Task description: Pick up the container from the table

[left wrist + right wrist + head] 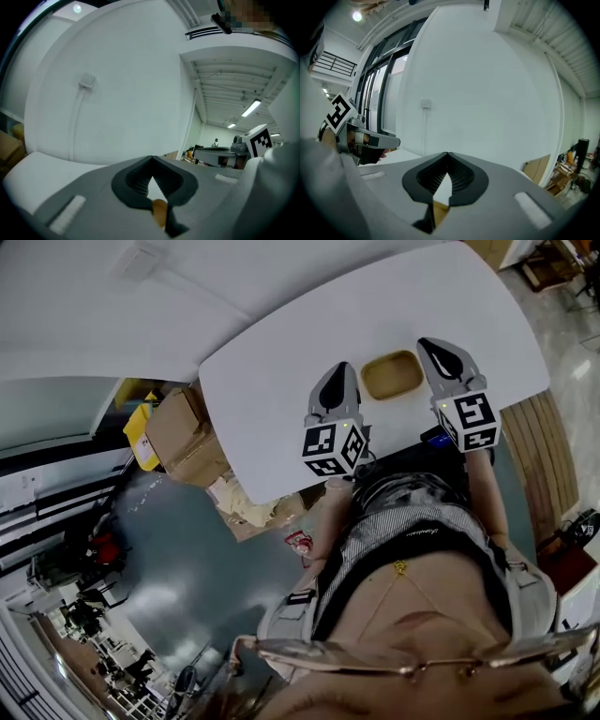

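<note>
Approach step, by the look of it; nothing lifted yet. Container [392, 375] on the white surface [272, 371], right of centre in the head view, flanked by the two grippers and apparently untouched. Left gripper [150, 158] closed tip to tip, holding nothing; right gripper [447, 153] likewise closed and empty. Next calls for opening the jaws and closing over a rim. Shallow rounded-rectangle tray, tan, matt, probably light. Ribbed dark pads [137, 180] in smooth grey shells; surface plain and smooth.
</note>
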A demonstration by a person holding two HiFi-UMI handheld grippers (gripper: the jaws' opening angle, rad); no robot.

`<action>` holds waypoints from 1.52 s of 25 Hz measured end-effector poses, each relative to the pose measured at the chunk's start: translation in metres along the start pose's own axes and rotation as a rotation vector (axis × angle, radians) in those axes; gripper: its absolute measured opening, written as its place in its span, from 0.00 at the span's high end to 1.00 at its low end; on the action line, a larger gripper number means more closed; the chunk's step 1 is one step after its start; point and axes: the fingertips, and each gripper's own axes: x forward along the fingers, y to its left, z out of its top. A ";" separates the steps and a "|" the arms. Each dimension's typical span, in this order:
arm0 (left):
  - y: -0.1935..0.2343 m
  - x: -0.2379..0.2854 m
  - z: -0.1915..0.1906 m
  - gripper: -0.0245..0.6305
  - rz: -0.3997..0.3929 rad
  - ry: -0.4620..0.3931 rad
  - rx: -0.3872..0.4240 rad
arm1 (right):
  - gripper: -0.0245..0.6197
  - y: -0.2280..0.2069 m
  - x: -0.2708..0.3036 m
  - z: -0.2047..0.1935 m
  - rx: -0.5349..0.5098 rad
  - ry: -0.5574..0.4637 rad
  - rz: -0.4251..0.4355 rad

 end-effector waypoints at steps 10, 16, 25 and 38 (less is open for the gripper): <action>0.003 0.015 -0.002 0.96 0.151 -0.015 -0.021 | 0.92 -0.040 0.013 -0.003 -0.030 0.024 0.101; 0.002 0.021 -0.012 0.96 0.162 0.014 -0.034 | 0.92 -0.049 0.018 -0.018 -0.014 0.045 0.105; 0.018 0.029 -0.021 0.96 0.166 0.042 -0.054 | 0.92 -0.048 0.031 -0.038 -0.012 0.102 0.102; 0.039 0.046 -0.042 0.96 0.152 0.115 -0.073 | 0.92 -0.040 0.059 -0.063 -0.009 0.176 0.117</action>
